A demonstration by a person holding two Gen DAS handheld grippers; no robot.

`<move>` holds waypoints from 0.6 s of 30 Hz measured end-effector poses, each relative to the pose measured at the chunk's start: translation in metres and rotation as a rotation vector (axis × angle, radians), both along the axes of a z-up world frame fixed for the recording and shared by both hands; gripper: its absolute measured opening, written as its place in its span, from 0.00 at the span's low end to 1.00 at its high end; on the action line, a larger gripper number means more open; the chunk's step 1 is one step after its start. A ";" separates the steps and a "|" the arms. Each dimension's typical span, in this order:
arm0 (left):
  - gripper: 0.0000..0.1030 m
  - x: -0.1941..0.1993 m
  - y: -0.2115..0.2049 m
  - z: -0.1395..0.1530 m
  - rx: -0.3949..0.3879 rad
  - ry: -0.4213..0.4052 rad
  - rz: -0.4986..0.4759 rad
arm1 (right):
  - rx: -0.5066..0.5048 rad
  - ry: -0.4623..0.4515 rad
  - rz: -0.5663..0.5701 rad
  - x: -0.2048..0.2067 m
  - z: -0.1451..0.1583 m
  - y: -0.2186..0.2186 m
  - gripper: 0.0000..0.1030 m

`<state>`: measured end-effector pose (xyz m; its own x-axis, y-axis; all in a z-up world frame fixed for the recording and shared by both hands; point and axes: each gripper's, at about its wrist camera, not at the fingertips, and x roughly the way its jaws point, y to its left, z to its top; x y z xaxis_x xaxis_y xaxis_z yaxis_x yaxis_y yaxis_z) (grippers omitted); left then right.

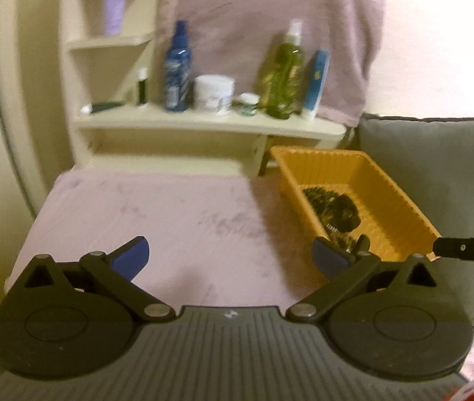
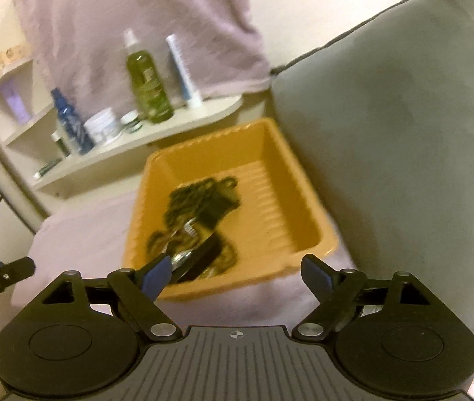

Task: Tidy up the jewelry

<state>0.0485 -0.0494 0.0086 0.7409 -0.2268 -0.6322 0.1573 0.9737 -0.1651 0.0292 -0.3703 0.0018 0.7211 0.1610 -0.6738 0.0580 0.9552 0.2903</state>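
An orange plastic tray [image 1: 400, 197] sits at the right end of a pink cloth-covered table; it also shows in the right wrist view [image 2: 290, 200]. A dark tangle of jewelry [image 1: 337, 214] lies in it, with chains, a black strap and a silver piece [image 2: 200, 224]. My left gripper [image 1: 232, 257] is open and empty over the cloth, left of the tray. My right gripper [image 2: 237, 275] is open and empty, just in front of the tray's near rim. The tip of the right gripper [image 1: 467, 249] shows at the right edge of the left wrist view.
A cream shelf [image 1: 210, 122] behind the table holds a blue bottle [image 1: 177, 67], a white jar [image 1: 213, 95], a green spray bottle [image 1: 285, 70] and a blue tube [image 1: 317, 83]. A grey cushion [image 2: 404, 133] stands right of the tray. A pink towel [image 1: 270, 26] hangs behind.
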 end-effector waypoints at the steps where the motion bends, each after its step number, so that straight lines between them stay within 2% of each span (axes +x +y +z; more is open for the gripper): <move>1: 0.99 -0.004 0.003 0.001 0.000 0.007 0.011 | -0.003 0.012 0.012 -0.001 0.001 0.006 0.82; 4: 0.99 -0.013 0.012 0.001 0.006 0.038 0.041 | -0.025 0.050 0.041 -0.004 0.000 0.024 0.83; 10: 0.99 -0.032 0.020 0.000 0.021 0.101 0.035 | -0.035 0.095 0.102 -0.011 -0.004 0.051 0.83; 18: 0.99 -0.054 0.017 0.006 0.074 0.121 0.058 | -0.065 0.124 0.174 -0.021 -0.006 0.072 0.83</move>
